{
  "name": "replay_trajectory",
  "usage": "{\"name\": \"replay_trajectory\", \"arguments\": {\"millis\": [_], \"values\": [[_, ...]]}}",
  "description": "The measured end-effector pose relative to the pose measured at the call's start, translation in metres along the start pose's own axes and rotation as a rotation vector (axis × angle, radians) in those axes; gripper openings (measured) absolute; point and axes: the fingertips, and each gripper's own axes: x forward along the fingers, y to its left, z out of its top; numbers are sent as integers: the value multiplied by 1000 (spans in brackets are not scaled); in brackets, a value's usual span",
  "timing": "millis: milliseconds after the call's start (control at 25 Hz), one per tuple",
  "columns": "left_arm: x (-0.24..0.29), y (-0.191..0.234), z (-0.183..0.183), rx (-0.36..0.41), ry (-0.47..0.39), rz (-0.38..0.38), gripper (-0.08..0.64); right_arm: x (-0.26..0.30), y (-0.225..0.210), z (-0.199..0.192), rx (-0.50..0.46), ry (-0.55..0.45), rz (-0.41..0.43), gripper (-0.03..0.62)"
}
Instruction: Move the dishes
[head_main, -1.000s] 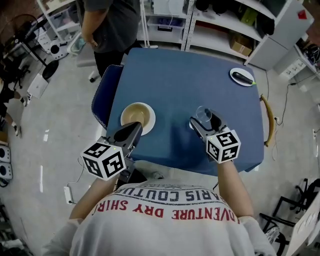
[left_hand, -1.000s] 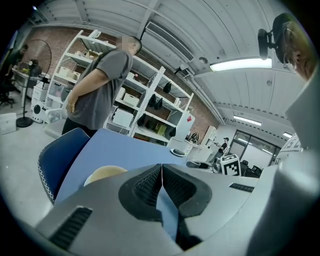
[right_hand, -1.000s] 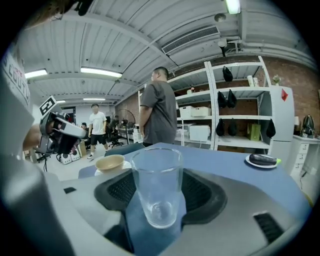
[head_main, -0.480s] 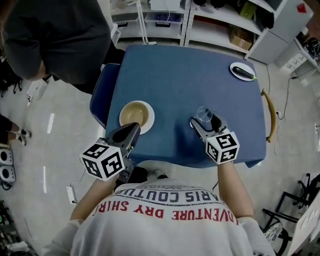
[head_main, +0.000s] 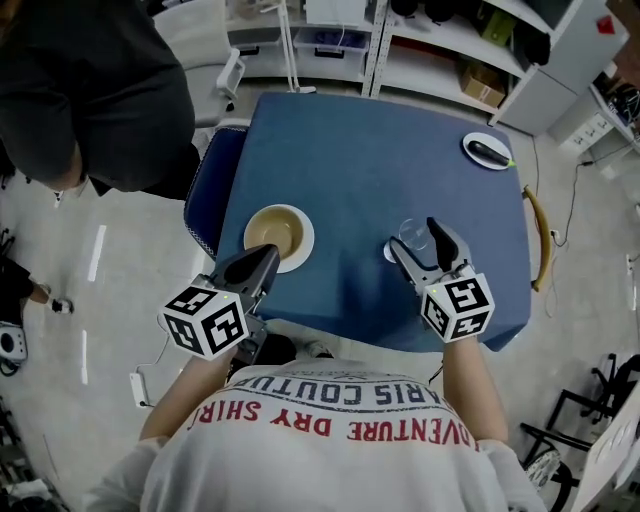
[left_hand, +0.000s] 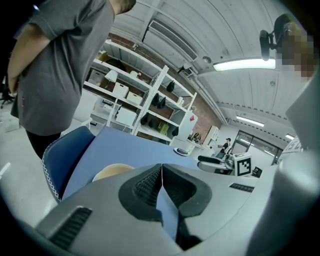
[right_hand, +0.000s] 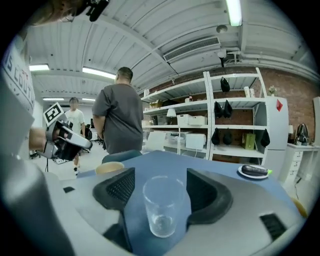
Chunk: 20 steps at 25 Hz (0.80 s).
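Observation:
A tan bowl (head_main: 279, 230) on a white plate rests near the blue table's (head_main: 370, 160) left front edge. Just short of it is my left gripper (head_main: 271, 254), shut with nothing held; its pads (left_hand: 150, 186) meet, and the bowl (left_hand: 112, 172) shows beyond them. A clear empty glass (head_main: 411, 237) stands upright on the table at front right. My right gripper (head_main: 412, 238) is open around the glass (right_hand: 162, 205), with a gap on each side between it and the pads (right_hand: 121, 187).
A small white plate with a dark object (head_main: 487, 151) lies at the table's far right corner. A blue chair (head_main: 205, 190) stands against the left edge, and a person in a dark shirt (head_main: 90, 90) stands beside it. Shelves line the back.
The person in the dark shirt has walked from behind the table to its left side. My right gripper has shifted slightly right around the glass. The left gripper has stayed put.

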Motion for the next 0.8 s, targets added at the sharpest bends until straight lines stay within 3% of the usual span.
{"name": "replay_trajectory", "arguments": {"millis": [160,320,520,800], "values": [[-9,10,7,-17,-31,22,29,-3,24,45,19,-95,63,308],[-19,21,16,-17,-58,35,29,17,61,71,2,-118,162,308],[-33,43,23,-22,-75,64,29,61,105,66,-19,-51,268,308],[-65,72,30,-38,-74,122,29,114,139,29,-2,83,319,308]]}}
